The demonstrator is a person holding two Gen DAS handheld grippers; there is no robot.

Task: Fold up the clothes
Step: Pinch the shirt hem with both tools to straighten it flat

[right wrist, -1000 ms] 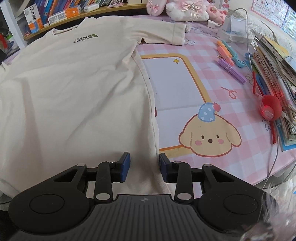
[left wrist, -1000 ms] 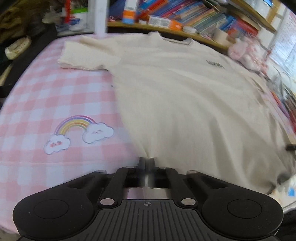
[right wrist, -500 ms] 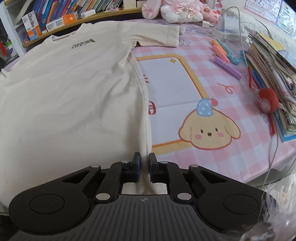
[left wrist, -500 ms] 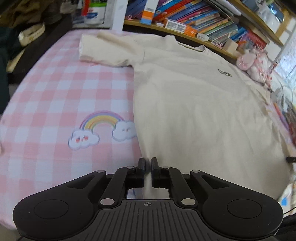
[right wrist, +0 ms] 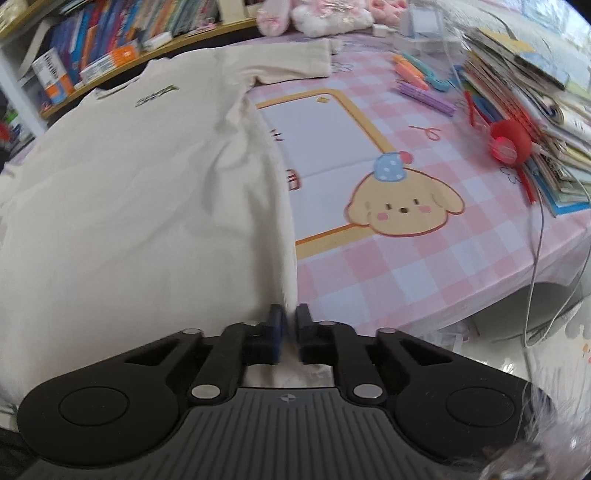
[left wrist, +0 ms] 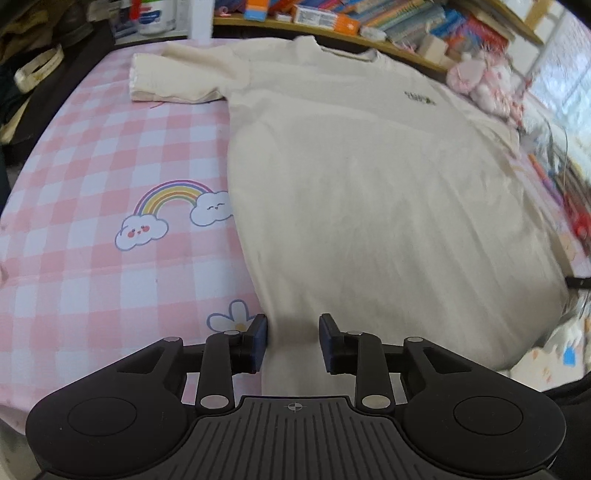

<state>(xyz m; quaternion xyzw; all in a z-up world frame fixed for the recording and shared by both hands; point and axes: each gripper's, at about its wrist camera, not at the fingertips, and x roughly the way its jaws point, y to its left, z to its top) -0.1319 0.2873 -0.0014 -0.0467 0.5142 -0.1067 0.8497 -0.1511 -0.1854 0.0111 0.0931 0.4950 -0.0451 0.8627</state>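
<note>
- Across the pink checked table cover [left wrist: 92,155] a cream T-shirt [left wrist: 369,192] lies spread flat, collar toward 12 o'clock by the bookshelf [left wrist: 369,26], hem toward 6 o'clock at the near edge.
- At 6 o'clock in the left wrist view, the left gripper [left wrist: 292,338] was pinched on the hem corner a second ago; now its jaws are opening. Cloth lies between them, but the pads stand clear of it, so that corner is released.
- At 6 o'clock in the right wrist view, the right gripper [right wrist: 289,330] stood apart a second ago with the shirt's side seam between its fingers; it is now clenched on that hem corner.
- The shirt looks barely shifted, still unfolded, with the sleeve [right wrist: 295,66] at 12 o'clock out flat.
- My reading: only one corner is held, so a two-handed fold cannot begin until the left re-grips; pulling now would likely skew the cloth toward the stationery [right wrist: 517,103] at 2 o'clock.
</note>
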